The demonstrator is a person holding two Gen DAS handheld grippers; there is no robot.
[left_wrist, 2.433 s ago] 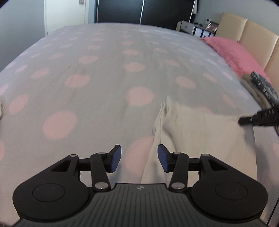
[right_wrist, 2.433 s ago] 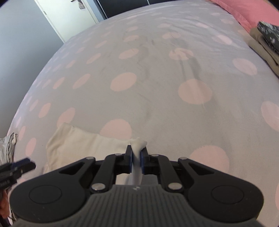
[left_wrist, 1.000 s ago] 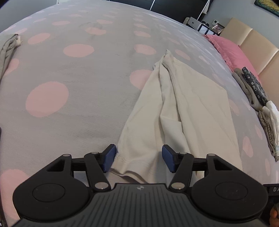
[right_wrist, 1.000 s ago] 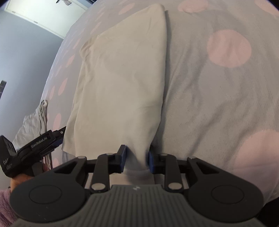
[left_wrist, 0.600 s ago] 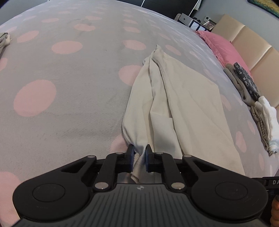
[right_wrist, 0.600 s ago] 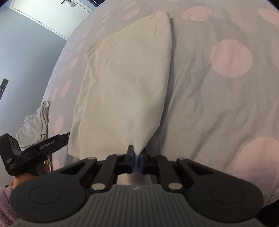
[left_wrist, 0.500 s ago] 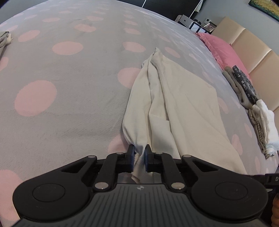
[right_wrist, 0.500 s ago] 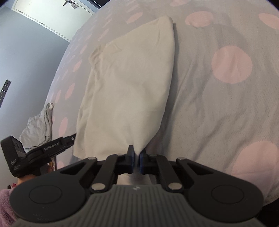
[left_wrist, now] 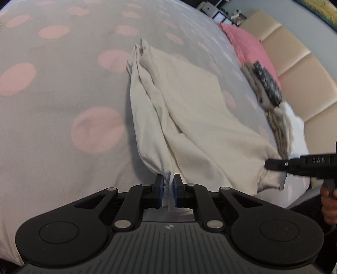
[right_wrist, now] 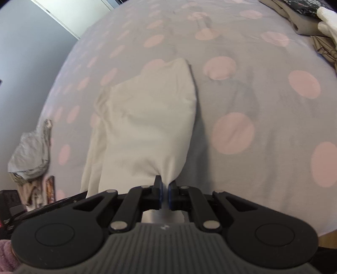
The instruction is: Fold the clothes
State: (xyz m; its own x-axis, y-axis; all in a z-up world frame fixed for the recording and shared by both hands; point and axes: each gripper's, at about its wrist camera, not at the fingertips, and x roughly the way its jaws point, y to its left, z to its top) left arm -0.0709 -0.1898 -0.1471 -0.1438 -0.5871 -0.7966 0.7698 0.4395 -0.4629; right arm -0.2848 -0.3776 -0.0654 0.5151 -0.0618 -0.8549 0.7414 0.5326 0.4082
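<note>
A cream garment [left_wrist: 189,109] lies lengthwise on the grey bedspread with pink dots [left_wrist: 63,84]. My left gripper [left_wrist: 168,185] is shut on its near left corner, the cloth pinched between the blue pads. In the right wrist view the same cream garment [right_wrist: 147,126] rises off the bed toward my right gripper [right_wrist: 165,190], which is shut on its near right corner. The right gripper's black tip [left_wrist: 271,163] also shows in the left wrist view, clamped on the bunched hem. Both near corners hang lifted while the far end rests on the bed.
A stack of folded clothes [left_wrist: 271,99] sits by the pink pillow [left_wrist: 248,44] and beige headboard [left_wrist: 299,69]. A crumpled grey garment [right_wrist: 31,156] lies at the bed's left edge. A hand [left_wrist: 329,202] holds the right tool. A white door [right_wrist: 69,12] stands beyond.
Both grippers closed on the garment's near corners, then lifted them. The cloth now rises off the bed and the bedspread looks farther below.
</note>
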